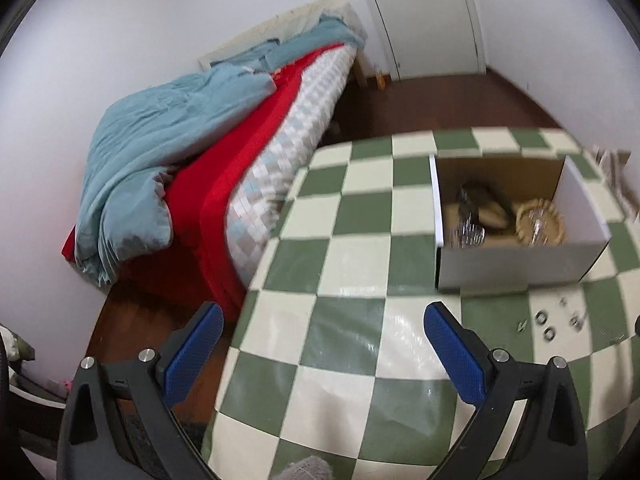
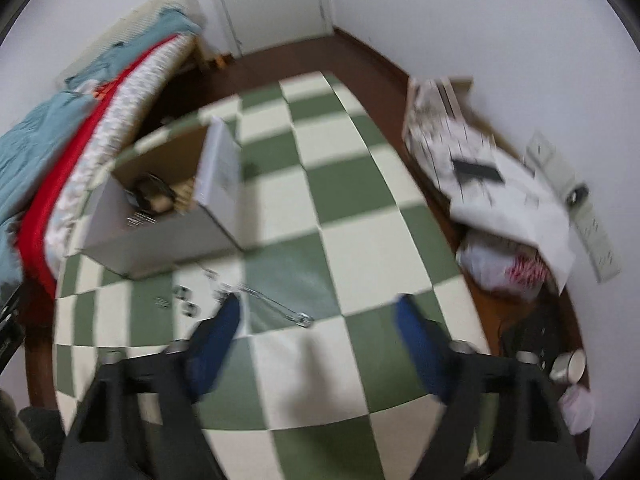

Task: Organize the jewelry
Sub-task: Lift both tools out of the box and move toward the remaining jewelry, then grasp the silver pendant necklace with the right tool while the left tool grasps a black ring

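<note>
A white cardboard box (image 1: 516,258) stands open on the green-and-cream checked table (image 1: 352,216); it also shows in the right wrist view (image 2: 160,240). Inside lie a gold bangle (image 1: 540,222), a dark item (image 1: 480,196) and shiny pieces (image 1: 466,236). Several small rings and earrings (image 1: 546,326) lie loose on the cloth in front of the box (image 2: 186,300). A silver chain (image 2: 276,304) lies beside them. My left gripper (image 1: 324,340) is open and empty over the table's left edge. My right gripper (image 2: 320,316) is open and empty, just right of the chain.
A bed (image 1: 224,128) with a blue quilt and red blanket stands left of the table. A low shelf with papers (image 2: 480,176) and a bag (image 2: 500,264) is at the right wall. A metal cup (image 2: 568,366) sits on the floor. A door (image 1: 424,12) is at the back.
</note>
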The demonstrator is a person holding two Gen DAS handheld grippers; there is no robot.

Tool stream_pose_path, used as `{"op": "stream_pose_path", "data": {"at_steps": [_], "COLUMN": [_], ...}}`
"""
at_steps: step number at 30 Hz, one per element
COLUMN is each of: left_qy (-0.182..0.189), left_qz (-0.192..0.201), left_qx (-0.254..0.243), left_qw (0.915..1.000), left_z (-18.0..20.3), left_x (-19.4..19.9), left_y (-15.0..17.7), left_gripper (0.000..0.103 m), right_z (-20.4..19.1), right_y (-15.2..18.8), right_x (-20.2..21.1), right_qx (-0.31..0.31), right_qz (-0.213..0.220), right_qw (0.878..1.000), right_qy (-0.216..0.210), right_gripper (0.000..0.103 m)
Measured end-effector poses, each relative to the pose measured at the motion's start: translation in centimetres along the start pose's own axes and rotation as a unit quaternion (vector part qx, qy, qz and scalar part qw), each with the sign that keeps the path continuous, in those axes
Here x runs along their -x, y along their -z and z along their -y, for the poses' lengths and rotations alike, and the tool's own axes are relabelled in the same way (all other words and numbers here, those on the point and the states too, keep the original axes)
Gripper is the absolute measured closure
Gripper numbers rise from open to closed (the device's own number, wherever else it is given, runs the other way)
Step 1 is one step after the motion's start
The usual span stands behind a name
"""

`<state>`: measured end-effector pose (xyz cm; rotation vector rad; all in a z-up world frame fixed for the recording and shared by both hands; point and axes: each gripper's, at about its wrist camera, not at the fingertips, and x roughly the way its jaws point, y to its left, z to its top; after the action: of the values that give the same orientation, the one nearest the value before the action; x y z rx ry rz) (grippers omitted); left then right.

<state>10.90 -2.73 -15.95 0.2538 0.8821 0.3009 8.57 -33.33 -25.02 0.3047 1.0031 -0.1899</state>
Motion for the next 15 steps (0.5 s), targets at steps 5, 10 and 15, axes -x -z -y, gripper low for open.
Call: {"op": "stream_pose_path", "data": {"at_steps": [5,10,15], "left_qy": [-0.015,-0.006,0.013], "left_qz": [-0.010,-0.023,-0.030], "left_qx": [-0.029,-0.052,-0.066], "left_qw": [0.9994,0.9984,0.9973], "left_z": [1.9,3.5,5.2], "left_x": [-1.3,-1.7,-1.6], "left_y": [0.7,0.9,1.0], "left_gripper": [0.000,0.000,0.000], "right_z": [0.9,-0.3,-2.3], "right_y": [0.3,0.2,0.9], "right_x": [-2.7,-4.0,-4.5], "right_qx": [-0.012,0.012,0.087], "right_qz": [0.010,0.009,0.023], "right_qw": [1.000,1.000,0.995], "right_qy": [-0.006,-0.010,0.039], "right_gripper": [0.031,0.031,0.054]}}
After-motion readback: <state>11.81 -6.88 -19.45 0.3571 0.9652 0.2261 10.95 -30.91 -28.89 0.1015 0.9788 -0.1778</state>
